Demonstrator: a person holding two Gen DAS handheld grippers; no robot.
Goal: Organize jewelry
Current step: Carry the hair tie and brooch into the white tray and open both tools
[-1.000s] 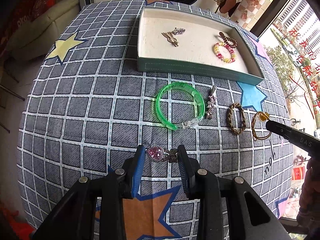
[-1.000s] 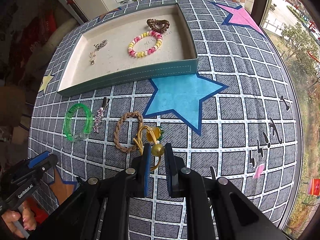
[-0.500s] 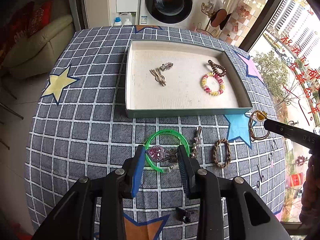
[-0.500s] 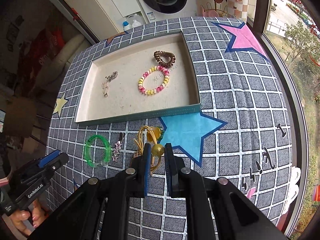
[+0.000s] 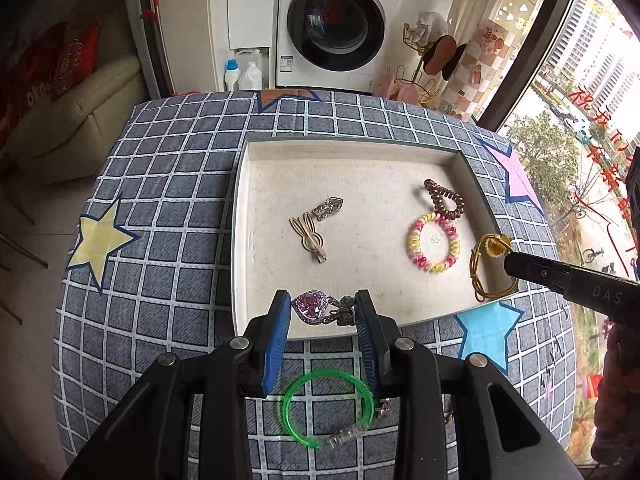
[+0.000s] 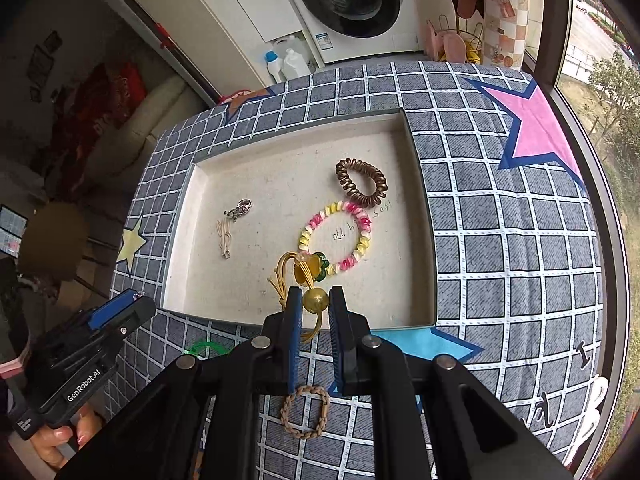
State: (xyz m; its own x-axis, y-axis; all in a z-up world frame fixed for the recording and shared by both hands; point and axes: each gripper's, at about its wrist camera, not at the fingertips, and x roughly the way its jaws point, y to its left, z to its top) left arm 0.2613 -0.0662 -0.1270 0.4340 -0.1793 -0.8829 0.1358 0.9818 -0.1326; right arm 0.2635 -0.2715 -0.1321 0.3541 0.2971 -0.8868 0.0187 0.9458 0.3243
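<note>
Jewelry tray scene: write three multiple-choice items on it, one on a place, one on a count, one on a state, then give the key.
1. Where does the translucent green plastic bangle lie?
A. inside the shallow teal-walled tray
B. on the checked grey tablecloth, outside the tray
C. between the right gripper's fingers

2. How many pieces rest on the tray floor?
A. two
B. four
C. six

3. What is the left gripper doing?
A. hanging open over the cloth
B. shut on the pink heart-shaped gem clip
C. shut on the brown braided hair tie

Key: 1 B, the bangle sits on the cloth below the tray's near wall. 2 B, a beige rabbit clip, a silver clip, a brown coil tie and a pink-and-yellow coil bracelet lie there. 3 B, the clip is pinched between its blue pads, while the right gripper holds the gold elastic with the bead.
</note>
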